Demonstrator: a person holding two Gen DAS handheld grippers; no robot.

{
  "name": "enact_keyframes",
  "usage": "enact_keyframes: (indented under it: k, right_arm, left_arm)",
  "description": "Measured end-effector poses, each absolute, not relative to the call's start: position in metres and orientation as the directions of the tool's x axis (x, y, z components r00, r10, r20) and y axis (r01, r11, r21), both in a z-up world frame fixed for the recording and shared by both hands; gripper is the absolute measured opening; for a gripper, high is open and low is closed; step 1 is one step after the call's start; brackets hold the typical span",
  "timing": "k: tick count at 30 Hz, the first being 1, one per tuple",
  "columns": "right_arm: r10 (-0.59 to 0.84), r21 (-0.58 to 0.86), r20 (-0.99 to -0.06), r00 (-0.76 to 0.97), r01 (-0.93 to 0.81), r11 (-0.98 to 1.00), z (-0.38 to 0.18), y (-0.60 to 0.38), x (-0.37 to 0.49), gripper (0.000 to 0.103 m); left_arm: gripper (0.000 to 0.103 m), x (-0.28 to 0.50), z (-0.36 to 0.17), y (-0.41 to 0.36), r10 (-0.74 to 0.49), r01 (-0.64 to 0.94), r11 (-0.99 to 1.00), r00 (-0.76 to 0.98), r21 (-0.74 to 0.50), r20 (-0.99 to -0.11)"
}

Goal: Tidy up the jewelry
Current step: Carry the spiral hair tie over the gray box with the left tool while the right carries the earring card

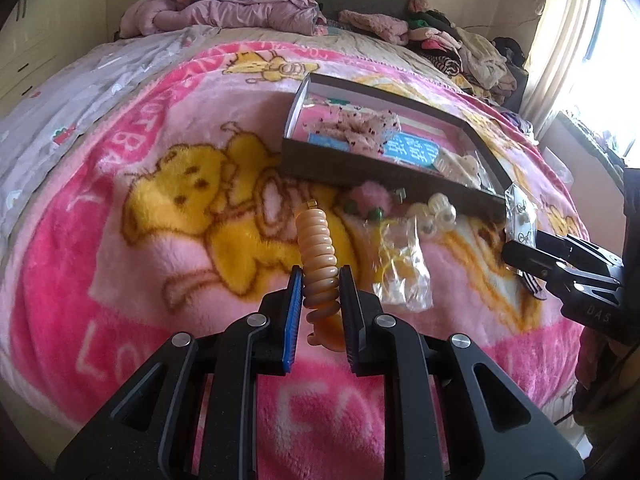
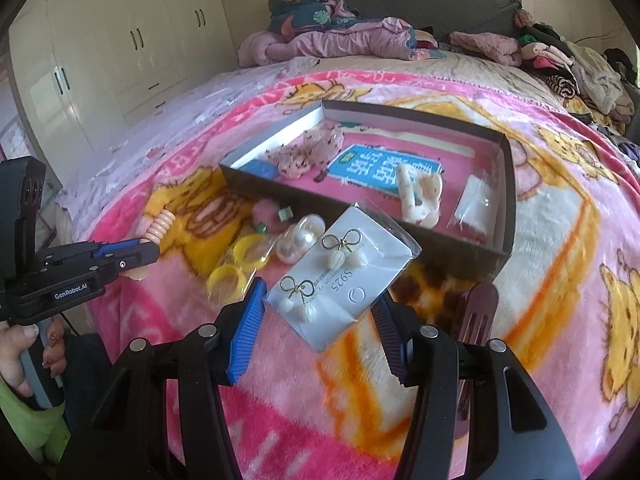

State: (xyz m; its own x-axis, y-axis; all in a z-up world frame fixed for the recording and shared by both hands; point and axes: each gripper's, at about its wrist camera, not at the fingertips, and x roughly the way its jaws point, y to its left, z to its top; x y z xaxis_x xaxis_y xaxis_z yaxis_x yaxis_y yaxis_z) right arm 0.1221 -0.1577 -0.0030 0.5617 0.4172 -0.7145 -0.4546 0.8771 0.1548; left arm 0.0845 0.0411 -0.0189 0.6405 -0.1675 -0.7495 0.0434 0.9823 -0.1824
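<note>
box: shallow dark tray box held a frilly scrunchie, cream claw clip
left gripper: pinched a peach spiral hair tie
right gripper: clamped the glossy earring card

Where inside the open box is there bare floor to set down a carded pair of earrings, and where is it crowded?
Bare pink floor lies along the box's far wall, behind the blue card and the small clear packet. Crowded: the left end with the scrunchie, and the near wall by the cream hair claw.
</note>
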Motion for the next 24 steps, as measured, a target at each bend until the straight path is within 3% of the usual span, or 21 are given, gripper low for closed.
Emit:
enact_keyframes:
  k: [24]
  right_arm:
    - [0.409,0.195,-0.686,0.602,-0.390,0.900,0.013,-0.200,0.147,0.051]
  left_arm:
    - [0.012,0.129,0.008,0.000,-0.207,0.127,0.978,0.652,-0.164,-0.729]
